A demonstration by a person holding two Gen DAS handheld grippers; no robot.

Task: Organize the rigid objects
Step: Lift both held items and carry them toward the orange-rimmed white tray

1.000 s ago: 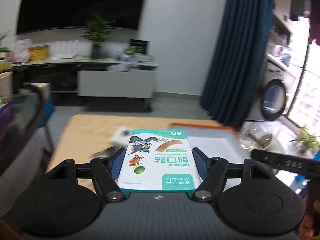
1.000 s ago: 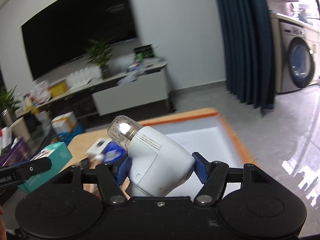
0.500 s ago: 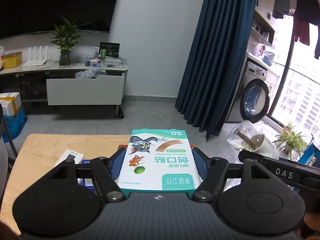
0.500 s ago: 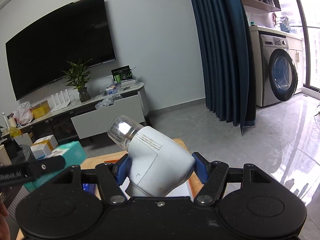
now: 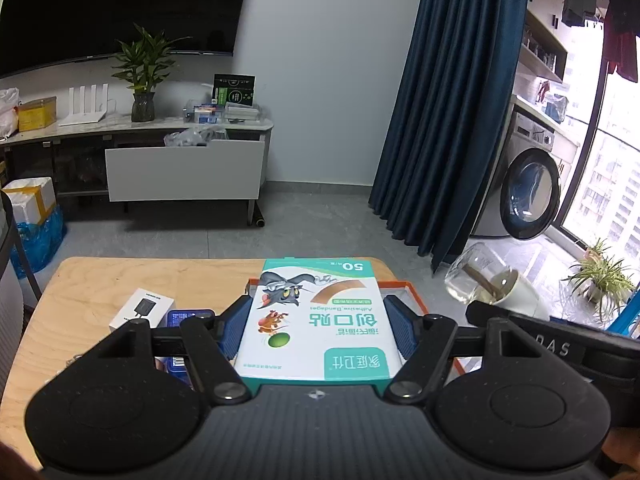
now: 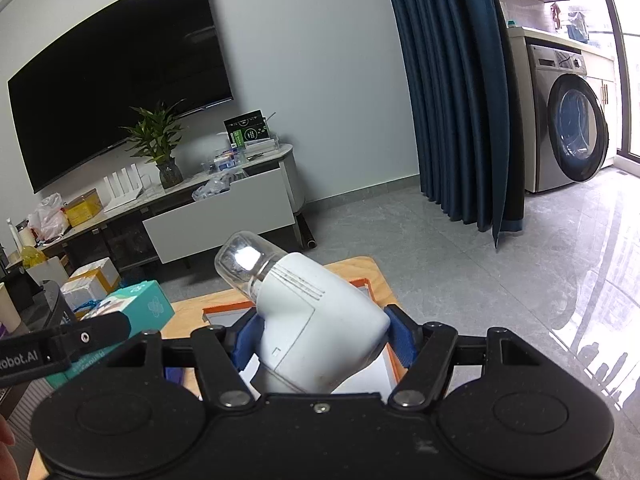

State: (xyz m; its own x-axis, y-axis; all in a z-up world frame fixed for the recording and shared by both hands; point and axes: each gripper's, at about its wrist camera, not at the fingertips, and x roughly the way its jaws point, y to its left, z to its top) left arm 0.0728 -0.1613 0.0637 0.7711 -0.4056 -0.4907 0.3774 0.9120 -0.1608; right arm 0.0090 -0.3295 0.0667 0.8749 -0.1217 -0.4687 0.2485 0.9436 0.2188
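My left gripper [image 5: 318, 330] is shut on a teal and white bandage box [image 5: 318, 320] with a cartoon cat, held flat above the wooden table [image 5: 104, 280]. My right gripper [image 6: 320, 338] is shut on a white device with a clear cap [image 6: 316, 320], held over the orange-rimmed white tray [image 6: 362, 282]. The tray's rim [image 5: 408, 285] shows behind the bandage box. The device [image 5: 492, 284] and right gripper show at the right of the left wrist view. The bandage box [image 6: 136, 308] and left gripper show at the left of the right wrist view.
A small white box [image 5: 142, 308] and a blue box [image 5: 186, 318] lie on the table left of the tray. Beyond the table are grey floor, a TV cabinet [image 5: 180, 168], a blue curtain [image 5: 448, 120] and a washing machine [image 5: 528, 196].
Both grippers have risen and tilted up with their objects still held. The table and tray now sit lower in both views and more of the room shows.
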